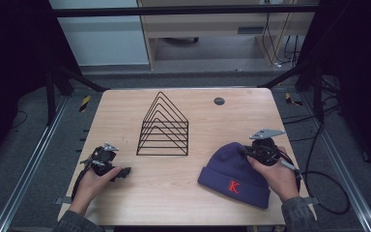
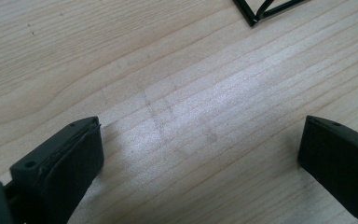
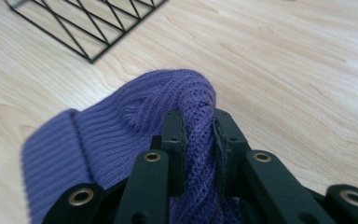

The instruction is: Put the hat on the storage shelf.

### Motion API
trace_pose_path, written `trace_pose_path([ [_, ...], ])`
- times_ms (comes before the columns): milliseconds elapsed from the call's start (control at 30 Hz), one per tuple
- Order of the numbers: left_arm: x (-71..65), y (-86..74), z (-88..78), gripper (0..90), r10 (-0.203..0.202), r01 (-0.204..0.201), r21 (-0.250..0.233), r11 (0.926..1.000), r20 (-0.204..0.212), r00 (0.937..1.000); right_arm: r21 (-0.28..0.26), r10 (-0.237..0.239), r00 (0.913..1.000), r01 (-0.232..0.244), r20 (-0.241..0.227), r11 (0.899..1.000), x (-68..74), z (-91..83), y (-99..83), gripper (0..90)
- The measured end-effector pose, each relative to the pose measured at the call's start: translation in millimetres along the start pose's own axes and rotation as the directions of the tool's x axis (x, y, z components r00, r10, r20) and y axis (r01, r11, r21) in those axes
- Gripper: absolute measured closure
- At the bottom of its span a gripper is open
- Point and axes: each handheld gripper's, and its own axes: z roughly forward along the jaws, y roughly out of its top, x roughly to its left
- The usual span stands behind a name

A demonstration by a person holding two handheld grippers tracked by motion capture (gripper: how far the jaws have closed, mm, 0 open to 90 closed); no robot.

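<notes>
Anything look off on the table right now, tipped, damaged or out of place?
Nothing stands out. The wire rack stands upright mid-table, and the beanie lies flat near the front right, its crown pinched by the right gripper. The left gripper is open over bare wood.

surface: light wooden table (image 1: pixel 125 193) | on it: black wire rack (image 1: pixel 164 126), purple knit beanie (image 1: pixel 232 176), dark round disc (image 1: pixel 219 101)

A lab or recording rig is suggested: a small wooden table (image 1: pixel 174 193) is framed by black metal struts (image 1: pixel 72 77), dark curtains (image 1: pixel 9 58) are hung alongside, and loose cables (image 1: pixel 319 164) are trailed across grey floor.
</notes>
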Motion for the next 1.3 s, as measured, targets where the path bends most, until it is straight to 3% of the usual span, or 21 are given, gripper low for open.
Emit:
trace_pose_path([
  [400,0.3,-0.2,0.0,0.0,0.003,-0.003,-0.003,1.0,0.003,1.0,-0.083,-0.05,0.9982,0.048,-0.032,0.995,23.8,-32.2,7.3,77.5],
  [667,1.2,1.0,-1.9,3.3,0.005,-0.004,-0.022,0.9997,0.018,0.9998,-0.148,-0.108,0.9916,0.097,-0.07,0.984,41.5,-44.7,26.0,77.7],
  [1033,4.4,4.1,-11.3,3.8,-0.002,0.005,-0.106,0.9943,0.03,0.9996,-0.2,-0.139,0.9878,0.123,-0.07,0.972,45.4,-51.8,61.4,77.6],
  [1233,0.9,7.8,-22.2,5.4,0.012,-0.006,-0.172,0.9851,0.035,0.9993,-0.231,-0.142,0.9879,0.125,-0.061,0.965,43.8,-60.8,86.5,77.5],
  [1300,-1.9,9.2,-29.1,7.4,0.001,0.008,-0.189,0.9819,0.052,0.9987,-0.24,-0.141,0.9884,0.124,-0.055,0.963,42.3,-64.8,98.4,77.5],
])
